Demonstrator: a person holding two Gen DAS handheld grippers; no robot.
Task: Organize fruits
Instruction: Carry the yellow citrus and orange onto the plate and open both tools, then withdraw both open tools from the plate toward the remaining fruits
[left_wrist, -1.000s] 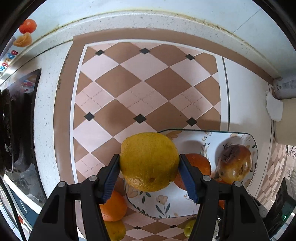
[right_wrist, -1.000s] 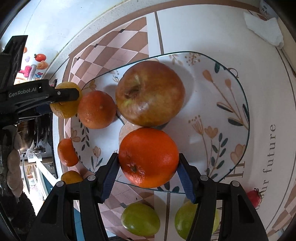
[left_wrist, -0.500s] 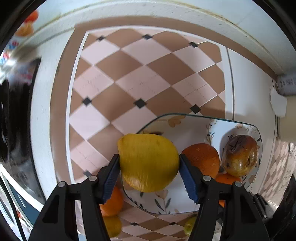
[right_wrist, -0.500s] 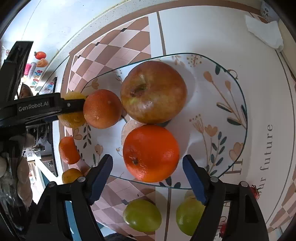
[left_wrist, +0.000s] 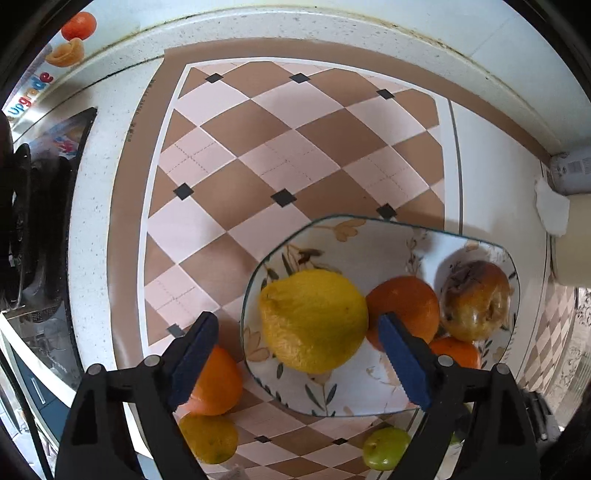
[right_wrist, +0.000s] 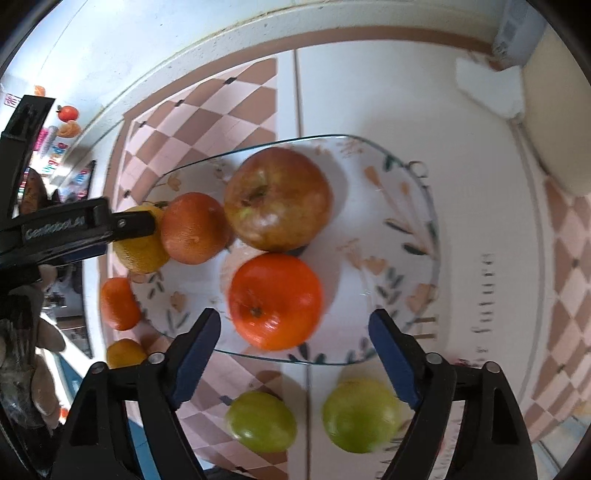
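Left wrist view: looks steeply down along its fingers (left_wrist: 195, 354) at the checkered mat (left_wrist: 295, 155), close over the plate (left_wrist: 388, 236) in the lower right of frame. Right wrist view: looks down from the plate's (right_wrist: 424, 206) opposite side, close, plate centred. Both views share the plate, lemon (left_wrist: 314, 319) (right_wrist: 138, 251) and apple (left_wrist: 476, 301) (right_wrist: 277, 199)

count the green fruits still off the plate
2. Both lie on the counter just in front of the plate: one green fruit toward the left, the other toward the right. More could sit outside the view.
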